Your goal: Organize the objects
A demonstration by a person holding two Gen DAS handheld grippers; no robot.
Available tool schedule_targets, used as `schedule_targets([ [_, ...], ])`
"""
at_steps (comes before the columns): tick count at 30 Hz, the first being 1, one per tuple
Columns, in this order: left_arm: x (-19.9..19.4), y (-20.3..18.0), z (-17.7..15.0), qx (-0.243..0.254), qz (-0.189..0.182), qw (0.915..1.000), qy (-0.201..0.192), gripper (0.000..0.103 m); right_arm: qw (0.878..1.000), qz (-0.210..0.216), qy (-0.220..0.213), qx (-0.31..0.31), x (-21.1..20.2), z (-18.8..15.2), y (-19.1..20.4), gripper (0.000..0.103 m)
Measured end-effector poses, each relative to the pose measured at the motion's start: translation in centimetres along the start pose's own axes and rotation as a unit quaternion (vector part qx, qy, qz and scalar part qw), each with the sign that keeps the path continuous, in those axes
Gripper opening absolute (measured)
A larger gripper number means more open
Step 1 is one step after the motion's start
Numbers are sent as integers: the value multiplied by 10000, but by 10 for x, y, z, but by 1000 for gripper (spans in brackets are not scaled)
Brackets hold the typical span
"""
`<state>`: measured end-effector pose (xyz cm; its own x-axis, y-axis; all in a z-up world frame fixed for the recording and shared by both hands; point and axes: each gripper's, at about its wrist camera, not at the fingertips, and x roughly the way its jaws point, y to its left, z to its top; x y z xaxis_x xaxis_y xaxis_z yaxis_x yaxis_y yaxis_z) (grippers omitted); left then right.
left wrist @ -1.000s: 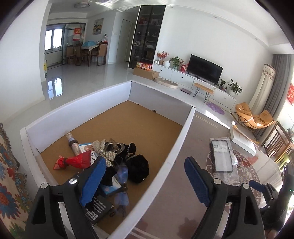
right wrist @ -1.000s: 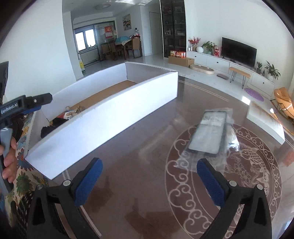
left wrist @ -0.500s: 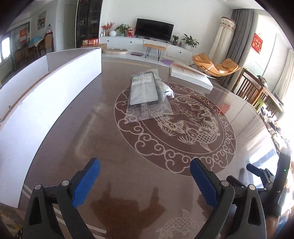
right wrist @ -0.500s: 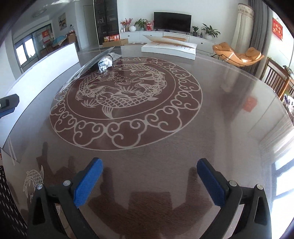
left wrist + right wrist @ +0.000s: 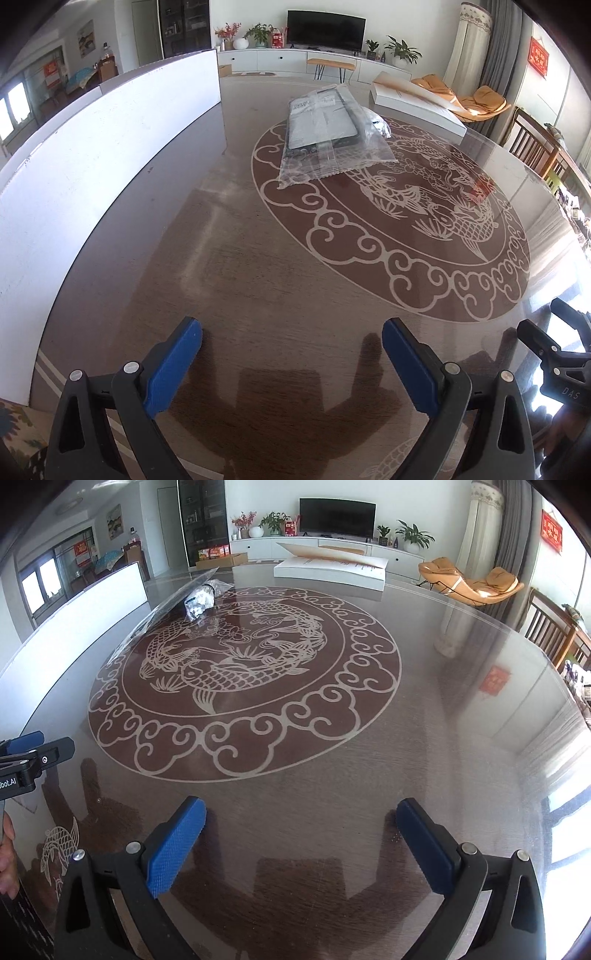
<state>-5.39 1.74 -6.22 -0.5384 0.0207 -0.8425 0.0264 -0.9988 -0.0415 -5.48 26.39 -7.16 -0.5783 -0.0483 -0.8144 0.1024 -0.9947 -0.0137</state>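
A clear plastic bag with a flat dark item (image 5: 325,122) lies on the round brown table (image 5: 258,258), far ahead of my left gripper (image 5: 291,332). That gripper is open, low over bare tabletop, with nothing between its blue pads. In the right wrist view the same bag (image 5: 173,605) appears edge-on at the far left, with a small wrapped bundle (image 5: 199,602) beside it. My right gripper (image 5: 301,810) is open too, over the near edge of the fish pattern (image 5: 236,664), and holds nothing.
A tall white box wall (image 5: 110,147) runs along the table's left side. A flat white box (image 5: 417,107) lies at the far edge. Wooden chairs (image 5: 554,638) stand to the right. A person's hand (image 5: 5,849) shows at the left edge.
Both views have swung from the white box and its pile of items to the open tabletop and dropped lower. The left jaws have spread a little wider. The bag now looks nearer in the left view.
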Motion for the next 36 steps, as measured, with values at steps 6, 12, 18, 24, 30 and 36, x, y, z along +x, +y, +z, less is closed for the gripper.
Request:
schedule_targets([
  [6, 3, -4, 0, 125, 231, 9997, -4, 100, 10000, -2, 0, -1, 0, 0, 0, 103],
  [12, 3, -3, -1, 89, 233, 9997, 1, 103, 10000, 0, 1, -1, 0, 1, 0, 103],
  [18, 3, -1, -1, 65, 236, 9997, -6, 103, 10000, 1, 1, -1, 0, 1, 0, 103],
  [24, 3, -2, -2, 71, 240, 9997, -65, 103, 10000, 2, 1, -2, 0, 1, 0, 103],
  [30, 3, -2, -2, 70, 240, 9997, -76, 103, 10000, 4, 2, -3, 0, 1, 0, 103],
  [36, 3, -2, -3, 70, 240, 9997, -79, 103, 10000, 4, 2, -3, 0, 1, 0, 103],
])
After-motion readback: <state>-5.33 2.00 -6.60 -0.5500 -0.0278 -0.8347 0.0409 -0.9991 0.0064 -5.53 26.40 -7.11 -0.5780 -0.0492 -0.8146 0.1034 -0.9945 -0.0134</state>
